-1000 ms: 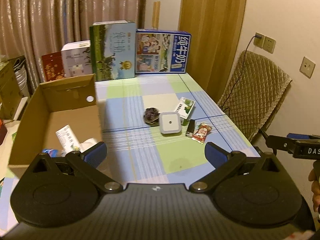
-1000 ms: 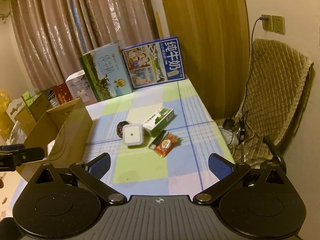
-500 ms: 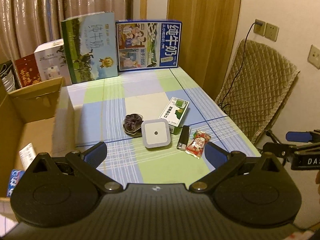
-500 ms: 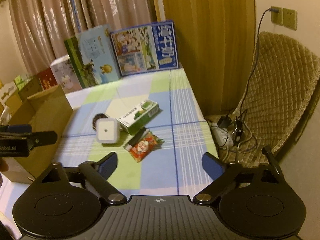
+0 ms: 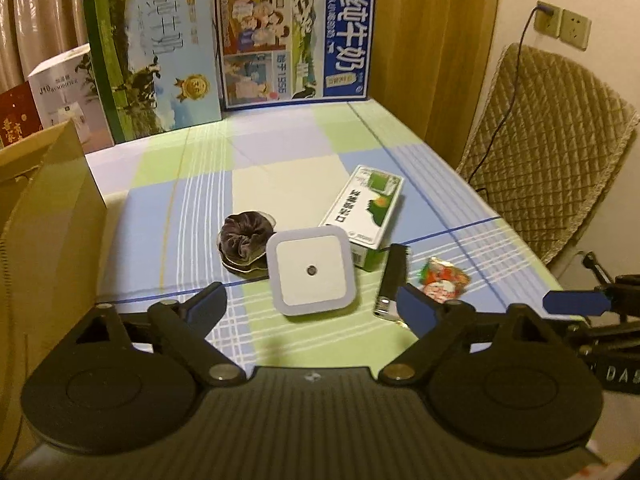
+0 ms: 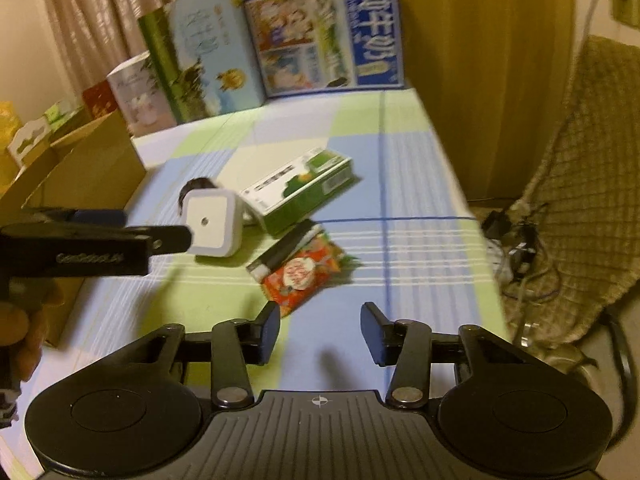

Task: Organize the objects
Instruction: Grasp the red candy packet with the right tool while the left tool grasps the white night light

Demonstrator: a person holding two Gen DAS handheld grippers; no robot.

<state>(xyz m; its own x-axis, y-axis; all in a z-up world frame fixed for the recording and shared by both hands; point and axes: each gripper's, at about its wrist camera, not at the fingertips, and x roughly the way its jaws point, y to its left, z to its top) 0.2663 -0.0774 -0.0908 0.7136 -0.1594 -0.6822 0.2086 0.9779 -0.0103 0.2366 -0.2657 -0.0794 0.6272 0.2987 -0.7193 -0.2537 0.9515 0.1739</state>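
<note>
Both views were brought lower and closer to the white square night light (image 5: 310,272). Left hand-held gripper (image 5: 310,304) was narrowing, still open astride it; right hand-held gripper (image 6: 320,336) was closing, empty, near the snack packet (image 6: 300,276). Squarer centring was advisable.

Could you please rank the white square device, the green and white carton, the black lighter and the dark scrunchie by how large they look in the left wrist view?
1. green and white carton
2. white square device, nearer the camera, so it is close
3. dark scrunchie
4. black lighter
</note>
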